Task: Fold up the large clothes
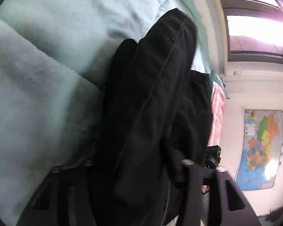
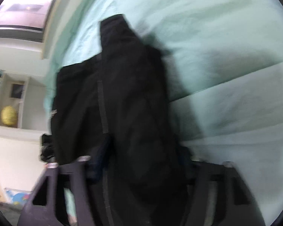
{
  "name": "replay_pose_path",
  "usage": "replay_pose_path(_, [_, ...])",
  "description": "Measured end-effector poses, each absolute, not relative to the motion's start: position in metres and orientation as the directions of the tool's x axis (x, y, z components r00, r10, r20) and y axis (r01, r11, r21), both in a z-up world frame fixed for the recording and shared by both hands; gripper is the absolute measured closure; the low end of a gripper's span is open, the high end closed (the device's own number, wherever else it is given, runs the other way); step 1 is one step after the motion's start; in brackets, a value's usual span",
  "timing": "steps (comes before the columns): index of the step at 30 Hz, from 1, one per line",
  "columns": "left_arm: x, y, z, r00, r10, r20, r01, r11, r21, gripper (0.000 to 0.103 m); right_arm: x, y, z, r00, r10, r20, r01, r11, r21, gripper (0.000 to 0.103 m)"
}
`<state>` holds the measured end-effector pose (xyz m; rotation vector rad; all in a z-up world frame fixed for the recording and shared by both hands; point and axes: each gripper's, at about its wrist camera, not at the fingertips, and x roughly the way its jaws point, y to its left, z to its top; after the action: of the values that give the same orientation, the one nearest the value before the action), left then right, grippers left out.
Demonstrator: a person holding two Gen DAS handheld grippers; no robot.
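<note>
In the left wrist view, pale green bedding [image 1: 47,75] fills the nine o'clock side. A black garment [image 1: 151,103] runs from the six o'clock edge up toward twelve, draped between the left gripper [image 1: 137,166]'s wide-set fingers [image 1: 190,180]; cloth buries the tips, so whether they clamp it I cannot tell. A colourful map [image 1: 260,148] hangs on the wall at four o'clock, a window [image 1: 254,28] at one.

In the right wrist view, blurred, a shelf with a yellow object [image 2: 8,115] sits at nine o'clock. The garment lies over the right gripper [image 2: 156,163], its fingers [image 2: 79,179] spread wide either side; its grip is equally unclear.
</note>
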<state>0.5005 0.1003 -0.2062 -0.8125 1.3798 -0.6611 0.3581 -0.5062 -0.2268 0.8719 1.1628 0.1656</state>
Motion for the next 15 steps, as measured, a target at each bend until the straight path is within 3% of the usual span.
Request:
replay_pose_path(4, [0.493, 0.102, -0.196, 0.103, -0.814, -0.572, -0.035, 0.571, -0.82, 0.061, 0.354, -0.5, -0.221, 0.387, 0.536, -0.75, 0.27, 0.712, 0.648, 0.043])
replay_pose_path(7, [0.501, 0.092, -0.209, 0.086, -0.801, -0.593, -0.074, 0.588, -0.805, 0.048, 0.365, -0.5, -0.239, 0.365, 0.59, -0.72, 0.285, 0.666, 0.689, 0.038])
replay_pose_path(10, [0.502, 0.082, -0.213, 0.089, -0.79, -0.606, -0.1, 0.598, -0.795, 0.047, 0.376, -0.491, -0.247, 0.363, 0.61, -0.704, 0.278, 0.651, 0.707, 0.038])
replay_pose_path(11, [0.5, 0.08, -0.209, 0.096, -0.781, -0.617, -0.09, 0.611, -0.787, 0.053, 0.377, -0.488, -0.246, 0.366, 0.603, -0.709, 0.271, 0.66, 0.701, 0.039])
replay_pose_path(13, [0.49, 0.078, -0.194, 0.12, -0.78, -0.615, -0.057, 0.613, -0.788, 0.065, 0.372, -0.484, -0.236, 0.387, 0.588, -0.711, 0.249, 0.676, 0.694, 0.052])
replay_pose_path(15, [0.479, 0.077, -0.174, 0.148, -0.791, -0.593, -0.026, 0.597, -0.802, 0.07, 0.362, -0.481, -0.222, 0.421, 0.578, -0.699, 0.238, 0.674, 0.7, 0.058])
